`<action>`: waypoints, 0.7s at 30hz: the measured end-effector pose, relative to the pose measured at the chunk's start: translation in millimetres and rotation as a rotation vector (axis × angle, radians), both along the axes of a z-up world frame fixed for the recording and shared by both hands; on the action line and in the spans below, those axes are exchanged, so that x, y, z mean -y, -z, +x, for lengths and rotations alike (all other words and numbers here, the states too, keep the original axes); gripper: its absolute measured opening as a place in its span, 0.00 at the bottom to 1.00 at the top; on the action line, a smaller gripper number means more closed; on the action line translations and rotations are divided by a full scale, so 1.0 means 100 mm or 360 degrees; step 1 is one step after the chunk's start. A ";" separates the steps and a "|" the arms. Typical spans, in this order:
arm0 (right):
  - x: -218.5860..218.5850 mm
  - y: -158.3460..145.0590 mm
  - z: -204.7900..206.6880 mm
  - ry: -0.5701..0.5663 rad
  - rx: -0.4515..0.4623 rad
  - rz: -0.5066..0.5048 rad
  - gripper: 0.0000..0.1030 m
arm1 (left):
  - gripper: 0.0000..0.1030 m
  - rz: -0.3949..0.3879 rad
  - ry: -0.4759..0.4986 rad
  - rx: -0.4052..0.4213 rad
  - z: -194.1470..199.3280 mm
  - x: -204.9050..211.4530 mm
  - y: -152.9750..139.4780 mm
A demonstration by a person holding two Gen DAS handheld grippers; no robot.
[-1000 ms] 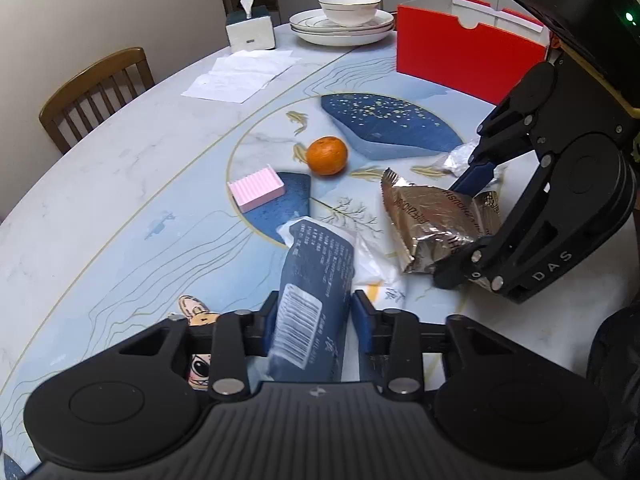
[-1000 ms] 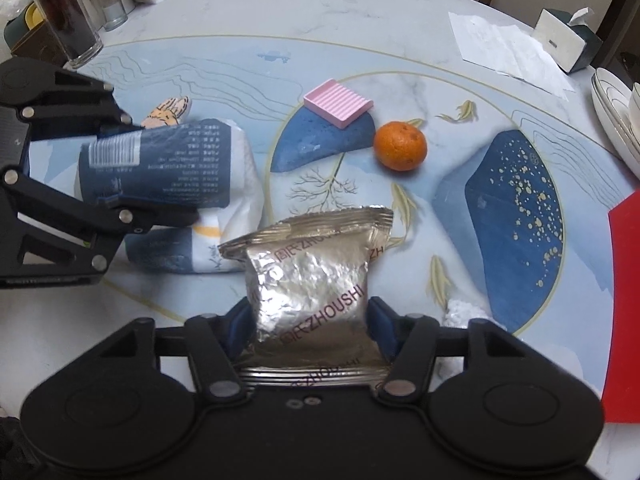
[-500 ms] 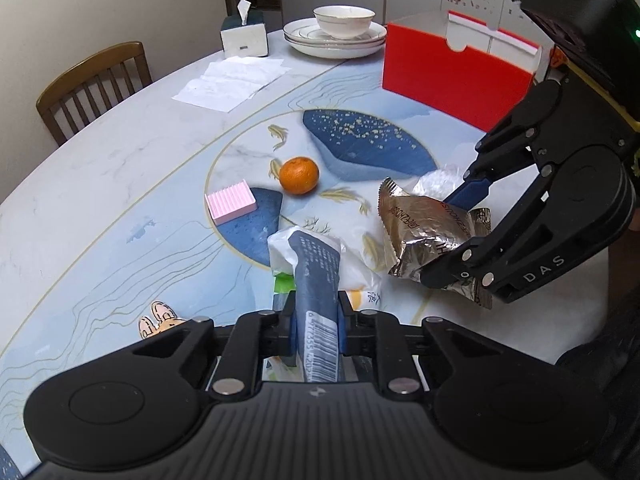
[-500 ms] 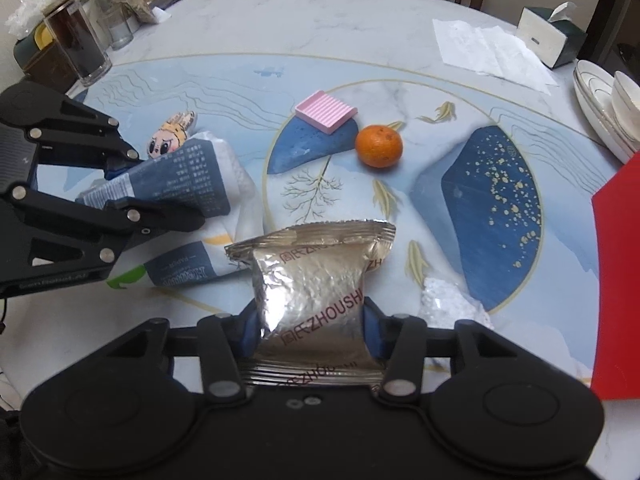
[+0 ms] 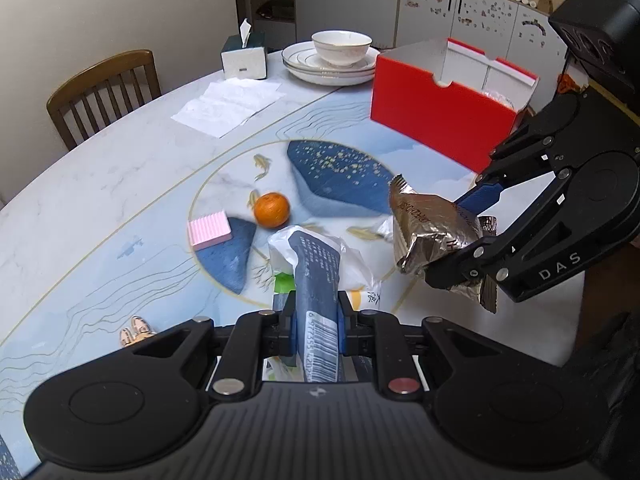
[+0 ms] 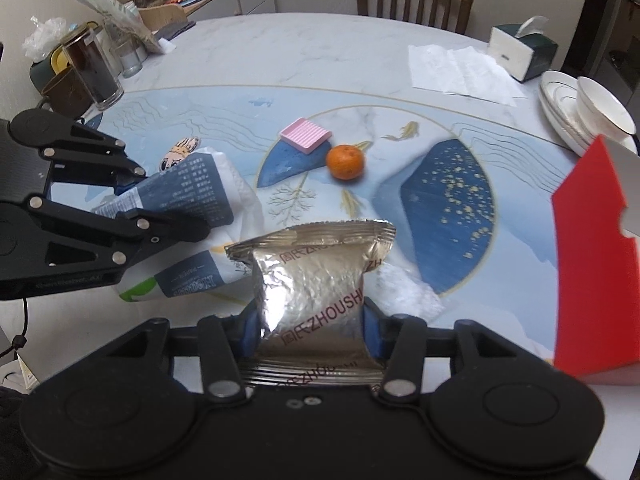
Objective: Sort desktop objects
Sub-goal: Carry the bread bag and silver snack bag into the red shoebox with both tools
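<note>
since the earlier frames both claws have come up off the tabletop with their loads, and the red box now sits closer in both views. left wrist view: left claw (image 5: 315,316) is clamped on the blue tissue pack (image 5: 318,280), squeezed narrow between the blue pads, barcode end nearest the camera, white wrapper end pointing away over the tabletop (image 5: 120,184). beyond it an orange (image 5: 272,210) lies near a pink ridged pad (image 5: 209,230), the two just apart. a small cartoon figure sticker (image 5: 134,330) shows at lower left. right claw (image 5: 460,240) enters from the right, clamped on the foil snack bag (image 5: 432,232), bag held clear of the surface. red box (image 5: 440,120) stands open-topped behind it; stacked plates with a bowl (image 5: 340,48), a tissue box (image 5: 244,58), loose white paper (image 5: 230,106) and a wooden chair (image 5: 104,92) sit further back. right wrist view: right claw (image 6: 310,332) grips the foil snack bag (image 6: 316,276) at its lower part, crimped top edge pointing away. left claw (image 6: 160,200) comes in from the left, holding the blue tissue pack (image 6: 188,192) tilted above the tabletop (image 6: 280,60). orange (image 6: 345,162) and pink ridged pad (image 6: 306,135) lie mid-tabletop, near each other. red box (image 6: 592,280) at right edge, close to the bag. crumpled clear plastic (image 6: 408,292) lies just beyond the bag. glass jars and cups (image 6: 96,76) cluster at far left.
</note>
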State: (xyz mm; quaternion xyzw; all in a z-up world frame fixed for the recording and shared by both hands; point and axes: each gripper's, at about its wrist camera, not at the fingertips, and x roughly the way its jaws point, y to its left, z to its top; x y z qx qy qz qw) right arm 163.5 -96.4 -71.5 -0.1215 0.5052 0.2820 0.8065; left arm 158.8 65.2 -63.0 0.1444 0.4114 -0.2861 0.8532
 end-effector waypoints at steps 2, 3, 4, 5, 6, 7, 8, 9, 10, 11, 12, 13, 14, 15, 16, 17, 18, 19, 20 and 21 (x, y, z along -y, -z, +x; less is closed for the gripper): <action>0.10 -0.04 0.00 0.0020 0.0008 0.0013 0.47 | 0.16 -0.0003 -0.0009 0.0002 -0.03 0.07 -0.03; 0.16 -0.06 0.00 0.0032 0.0010 0.0022 0.47 | 0.16 -0.0004 -0.0018 0.0003 -0.04 0.11 -0.04; 0.22 -0.08 0.01 0.0046 0.0013 0.0029 0.47 | 0.16 -0.0008 -0.0024 0.0003 -0.05 0.15 -0.06; 0.28 -0.10 0.01 0.0058 0.0018 0.0035 0.47 | 0.16 -0.0014 -0.0027 0.0005 -0.06 0.19 -0.08; 0.33 -0.12 0.01 0.0068 0.0023 0.0042 0.47 | 0.16 -0.0022 -0.0032 0.0008 -0.07 0.23 -0.09; 0.39 -0.15 0.02 0.0075 0.0027 0.0050 0.47 | 0.16 -0.0032 -0.0038 0.0012 -0.08 0.27 -0.11; 0.45 -0.17 0.02 0.0084 0.0030 0.0058 0.47 | 0.16 -0.0041 -0.0046 0.0019 -0.09 0.32 -0.14; 0.51 -0.19 0.02 0.0092 0.0031 0.0068 0.47 | 0.16 -0.0049 -0.0054 0.0027 -0.09 0.37 -0.16; 0.57 -0.22 0.02 0.0099 0.0035 0.0076 0.47 | 0.16 -0.0055 -0.0059 0.0036 -0.10 0.41 -0.17; 0.63 -0.24 0.03 0.0106 0.0042 0.0082 0.47 | 0.16 -0.0061 -0.0062 0.0042 -0.11 0.46 -0.19; 0.69 -0.26 0.03 0.0112 0.0048 0.0085 0.47 | 0.16 -0.0067 -0.0066 0.0047 -0.12 0.51 -0.21; 0.75 -0.28 0.04 0.0120 0.0052 0.0088 0.47 | 0.16 -0.0071 -0.0070 0.0053 -0.12 0.56 -0.22; 0.81 -0.30 0.04 0.0126 0.0054 0.0090 0.47 | 0.16 -0.0077 -0.0072 0.0059 -0.13 0.61 -0.24; 0.87 -0.31 0.05 0.0132 0.0057 0.0093 0.47 | 0.16 -0.0083 -0.0075 0.0065 -0.14 0.66 -0.26; 0.93 -0.33 0.05 0.0137 0.0058 0.0096 0.47 | 0.16 -0.0089 -0.0076 0.0070 -0.14 0.71 -0.28; 0.99 -0.36 0.06 0.0141 0.0059 0.0102 0.47 | 0.16 -0.0096 -0.0076 0.0075 -0.14 0.76 -0.30; 1.05 -0.38 0.06 0.0145 0.0057 0.0107 0.47 | 0.16 -0.0102 -0.0075 0.0077 -0.14 0.81 -0.31; 1.12 -0.41 0.07 0.0149 0.0056 0.0112 0.47 | 0.16 -0.0107 -0.0077 0.0079 -0.14 0.86 -0.33; 1.18 -0.44 0.07 0.0150 0.0059 0.0120 0.47 | 0.16 -0.0113 -0.0080 0.0083 -0.14 0.91 -0.34; 1.25 -0.47 0.07 0.0151 0.0067 0.0125 0.47 | 0.16 -0.0116 -0.0083 0.0085 -0.14 0.96 -0.36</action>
